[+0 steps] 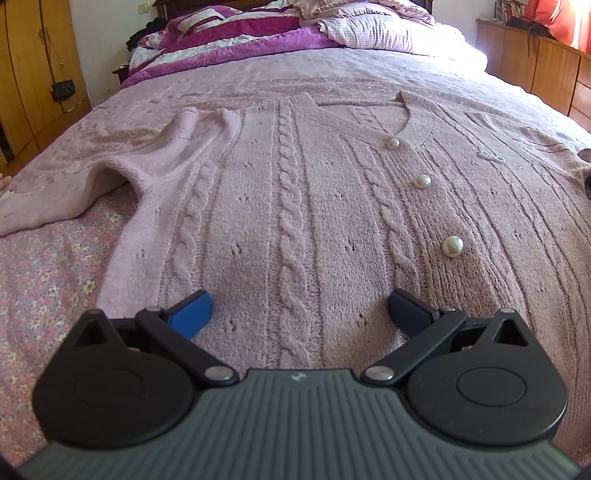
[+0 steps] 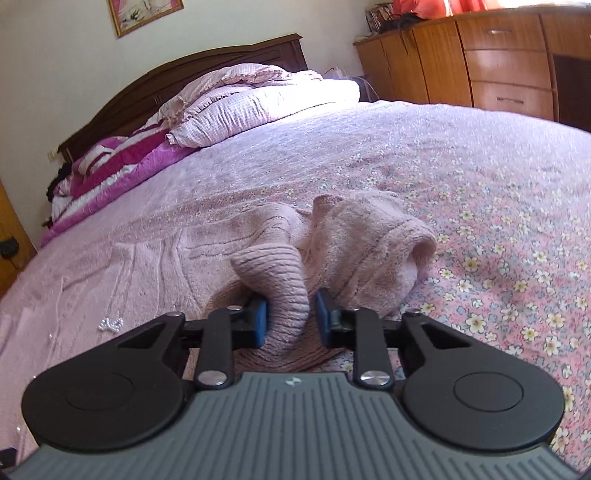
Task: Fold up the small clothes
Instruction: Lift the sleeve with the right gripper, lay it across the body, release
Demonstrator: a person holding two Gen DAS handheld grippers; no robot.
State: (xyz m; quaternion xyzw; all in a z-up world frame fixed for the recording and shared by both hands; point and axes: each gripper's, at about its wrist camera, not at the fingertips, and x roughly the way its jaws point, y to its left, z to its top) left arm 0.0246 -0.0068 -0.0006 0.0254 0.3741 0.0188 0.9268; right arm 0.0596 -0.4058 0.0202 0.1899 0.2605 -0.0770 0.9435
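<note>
A pink cable-knit cardigan lies spread flat on the bed, pearl buttons up. The left tool hangs over its lower body, jaws wide apart, holding nothing. The right tool is nearly closed, pinching the ribbed sleeve cuff.

The bed carries a pink floral sheet. At its head lies a checked pillow, and just beside that a crumpled magenta-and-white quilt. A dark wooden headboard rises behind the pillow, with a framed picture on the wall above it. Wooden drawers stand beside the bed on the pillow's side; a wardrobe with a small black bag hanging on it stands on the quilt's side.
</note>
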